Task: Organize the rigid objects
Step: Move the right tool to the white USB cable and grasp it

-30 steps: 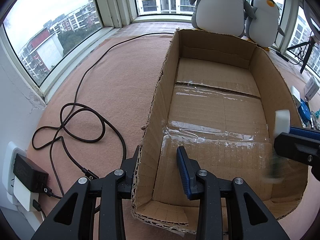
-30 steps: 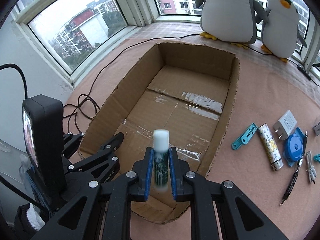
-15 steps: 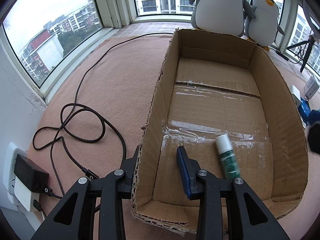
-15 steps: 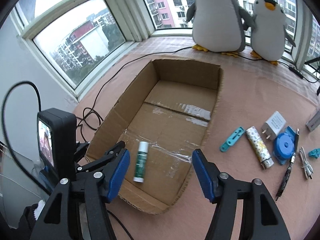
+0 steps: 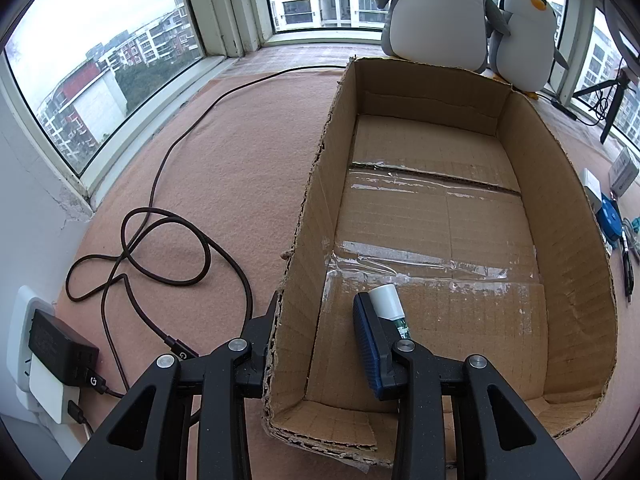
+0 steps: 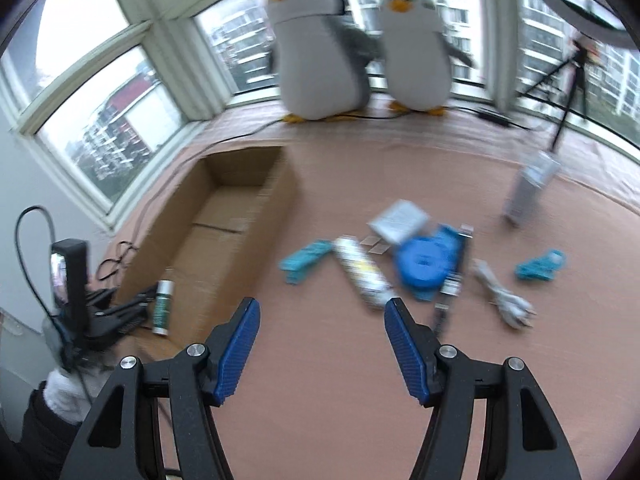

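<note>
Motion blur smears the right wrist view: the two plush penguins (image 6: 324, 40), the blue round case (image 6: 424, 266) and the patterned tube (image 6: 362, 272) lose their detail. In the left wrist view, a gripper finger (image 5: 372, 344) hides the green glue stick's (image 5: 386, 304) lower body.

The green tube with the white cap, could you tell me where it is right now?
The green tube lies on the floor of the cardboard box, at its near end, close beside the left tongs that clamp the box wall.
</note>
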`<state>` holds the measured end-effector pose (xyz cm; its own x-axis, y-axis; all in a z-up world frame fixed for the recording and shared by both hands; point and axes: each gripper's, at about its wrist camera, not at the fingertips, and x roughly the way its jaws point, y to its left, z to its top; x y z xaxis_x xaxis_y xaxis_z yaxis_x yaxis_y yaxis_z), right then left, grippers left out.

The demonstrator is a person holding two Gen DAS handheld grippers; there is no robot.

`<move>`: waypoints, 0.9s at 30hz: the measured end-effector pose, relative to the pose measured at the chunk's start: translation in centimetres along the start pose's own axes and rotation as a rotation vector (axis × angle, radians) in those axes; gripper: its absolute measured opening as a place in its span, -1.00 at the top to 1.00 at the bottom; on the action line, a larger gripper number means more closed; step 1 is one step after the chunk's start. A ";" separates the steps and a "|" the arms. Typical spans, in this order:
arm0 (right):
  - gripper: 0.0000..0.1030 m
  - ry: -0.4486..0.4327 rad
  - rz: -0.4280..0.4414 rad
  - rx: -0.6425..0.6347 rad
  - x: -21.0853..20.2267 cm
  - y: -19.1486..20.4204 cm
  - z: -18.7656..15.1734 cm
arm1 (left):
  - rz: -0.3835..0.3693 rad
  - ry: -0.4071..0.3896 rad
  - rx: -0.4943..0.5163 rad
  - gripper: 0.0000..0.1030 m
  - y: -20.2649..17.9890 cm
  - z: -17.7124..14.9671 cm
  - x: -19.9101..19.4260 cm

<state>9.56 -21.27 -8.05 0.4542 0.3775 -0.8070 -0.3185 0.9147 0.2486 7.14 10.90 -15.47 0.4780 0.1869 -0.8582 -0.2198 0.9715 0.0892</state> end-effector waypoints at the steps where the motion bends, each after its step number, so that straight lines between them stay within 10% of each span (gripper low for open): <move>1: -0.18 -0.001 -0.016 0.006 -0.1 -0.9 0.0 | 0.000 0.000 0.000 0.30 0.0 -0.1 0.0; 27: 0.28 0.144 -0.231 -0.088 5.4 -10.8 1.3 | -0.001 0.000 -0.005 0.30 0.0 -0.3 0.0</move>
<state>16.58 -28.90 -14.39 0.4026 0.1307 -0.9060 -0.2946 0.9556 0.0069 6.93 10.88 -15.64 0.4781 0.1856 -0.8585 -0.2234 0.9710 0.0856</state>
